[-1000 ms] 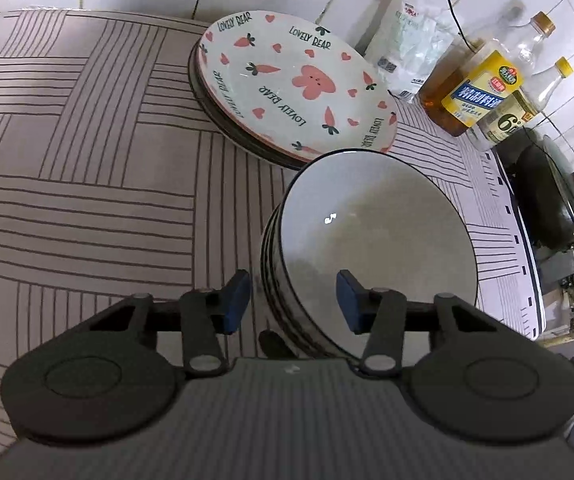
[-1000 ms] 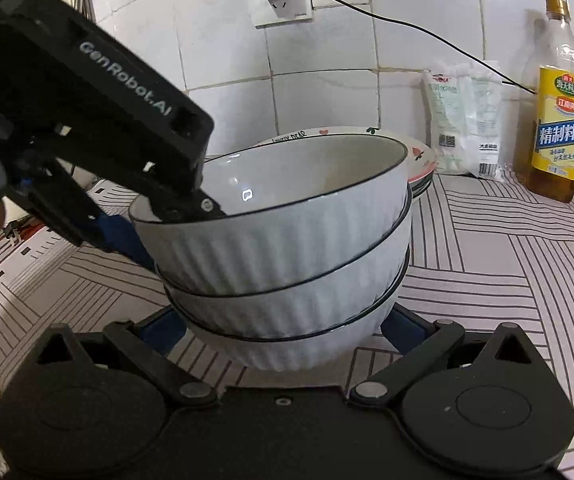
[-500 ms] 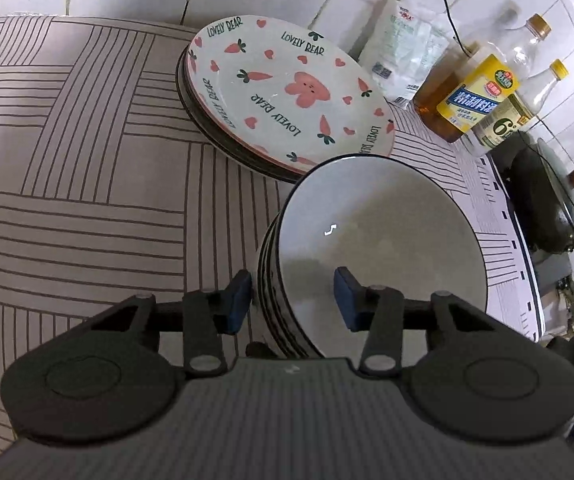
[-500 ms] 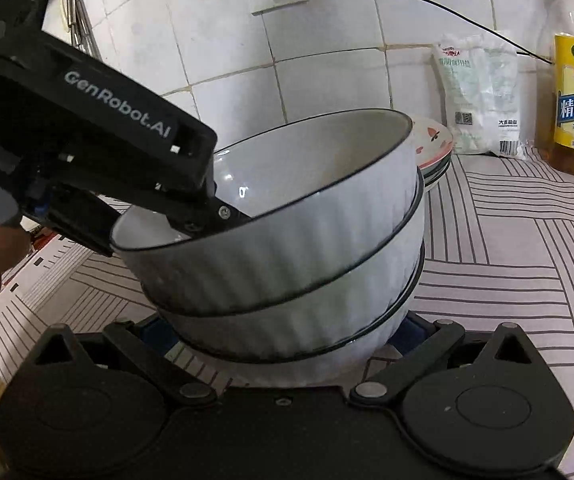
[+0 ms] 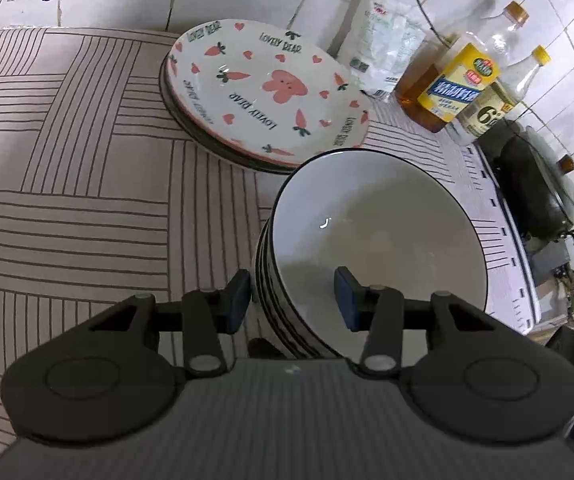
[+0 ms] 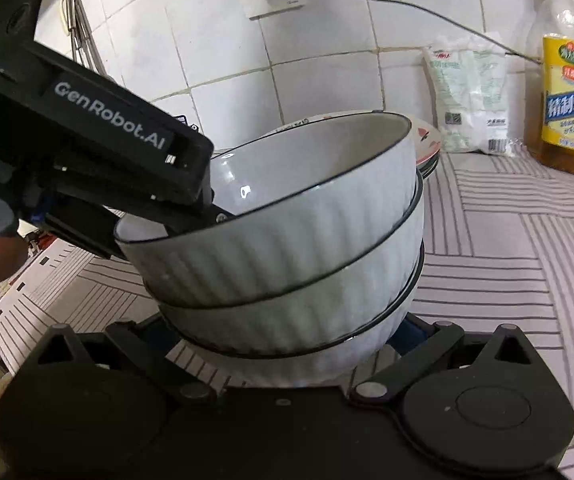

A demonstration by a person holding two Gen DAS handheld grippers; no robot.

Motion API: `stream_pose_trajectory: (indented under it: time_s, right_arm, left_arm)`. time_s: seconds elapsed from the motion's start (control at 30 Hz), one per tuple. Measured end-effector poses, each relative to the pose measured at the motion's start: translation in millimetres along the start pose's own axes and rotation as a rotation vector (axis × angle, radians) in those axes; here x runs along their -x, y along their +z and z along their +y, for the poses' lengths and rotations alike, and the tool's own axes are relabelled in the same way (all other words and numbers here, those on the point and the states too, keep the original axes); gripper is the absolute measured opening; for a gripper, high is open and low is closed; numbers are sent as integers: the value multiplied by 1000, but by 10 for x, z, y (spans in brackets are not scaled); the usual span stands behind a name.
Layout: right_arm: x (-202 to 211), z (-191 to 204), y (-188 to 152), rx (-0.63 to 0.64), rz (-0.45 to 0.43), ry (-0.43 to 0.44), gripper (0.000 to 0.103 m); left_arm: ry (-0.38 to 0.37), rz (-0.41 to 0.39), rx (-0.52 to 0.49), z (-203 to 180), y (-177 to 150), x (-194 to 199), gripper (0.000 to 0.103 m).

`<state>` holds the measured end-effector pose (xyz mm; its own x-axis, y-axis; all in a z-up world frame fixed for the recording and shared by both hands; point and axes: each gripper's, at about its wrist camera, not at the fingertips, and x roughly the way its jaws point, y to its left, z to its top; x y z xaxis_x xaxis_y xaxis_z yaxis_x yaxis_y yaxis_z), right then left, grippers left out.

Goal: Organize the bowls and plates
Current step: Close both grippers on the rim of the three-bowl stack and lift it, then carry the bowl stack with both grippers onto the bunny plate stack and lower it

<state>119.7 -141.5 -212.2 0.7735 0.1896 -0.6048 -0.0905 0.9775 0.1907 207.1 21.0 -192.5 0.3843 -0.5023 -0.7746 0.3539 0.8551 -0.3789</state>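
Since a second ago, the bowls point(image 6: 287, 248) tilt further off the worktop point(image 5: 87, 184), just before the plates point(image 5: 263, 92). Our left gripper point(image 5: 293, 296) straddles their rim with jaws parted, not clamped. Our right gripper point(image 6: 287, 340) cradles the bottom bowl, jaws wide; lifting appears underway.

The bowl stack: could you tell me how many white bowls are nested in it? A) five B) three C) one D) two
B: the right wrist view shows three ribbed, dark-rimmed bowls nested, with the left gripper straddling the top bowl's near rim.
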Motion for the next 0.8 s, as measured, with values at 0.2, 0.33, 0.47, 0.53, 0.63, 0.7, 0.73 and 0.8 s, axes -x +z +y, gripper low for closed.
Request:
stream_pose_trajectory:
  time_s: [0.2,0.33,0.47,0.53,0.63,0.7,0.73,0.8]
  right_arm:
    - [182,-15,252,5,-32,-6,103]
    - [225,-20,471,39,-56,-6,103]
    - [169,-95,643,52,-75,11,103]
    - [104,-149,717,67,-77,24,103]
    - [-17,-209,832,83,-66,47,103]
    - [-101,-234,899,96,-58,61,103]
    - [-172,-245,948,104,-54,70,103]
    - [-263,-288,1014,119,-50,84,103]
  left_arm:
    - [1,-49,-41,-208,146,255,44]
    - [8,-96,-44,-305,290,366,44]
    - [28,-121,-49,-356,438,359,44]
    - [45,-132,-42,-360,507,332,44]
    - [79,-148,-27,-378,611,274,44]
    - [95,-154,-12,-379,697,222,44]
    - [99,-156,-7,-370,737,198,44]
    - [108,-164,7,-346,823,140,44]
